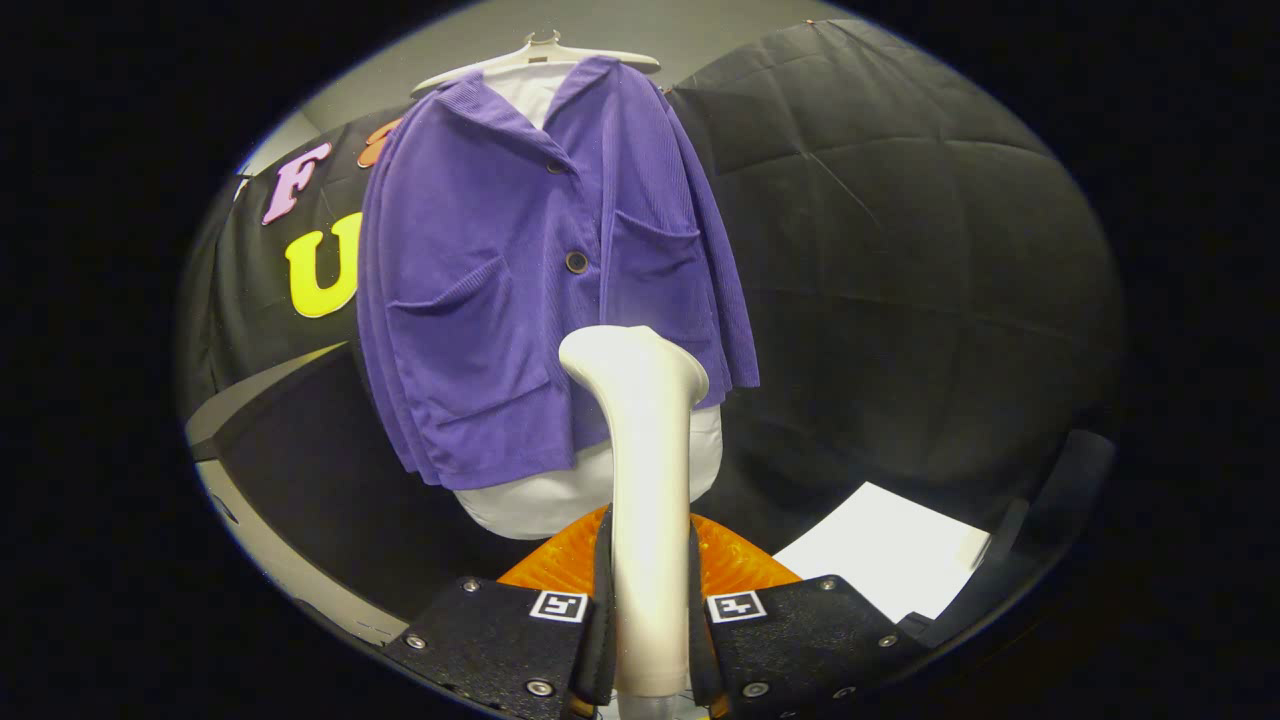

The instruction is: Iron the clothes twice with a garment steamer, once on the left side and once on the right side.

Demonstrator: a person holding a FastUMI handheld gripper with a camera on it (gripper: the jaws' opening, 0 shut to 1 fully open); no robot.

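Note:
A purple corduroy jacket (pixel 520 270) hangs on a pale hanger (pixel 540 55) over a white shirt (pixel 560 500), facing me. A cream garment steamer (pixel 645 480) stands upright between my fingers, its flared head level with the jacket's lower front, a little short of the fabric. My gripper (pixel 650 610) is shut on the steamer's handle, both fingers pressing its sides.
Black cloth wall (pixel 900 250) lies behind and to the right of the jacket. A white sheet (pixel 885 560) lies on the dark surface to the right of the fingers. A pale ledge (pixel 260 380) runs to the left of the jacket.

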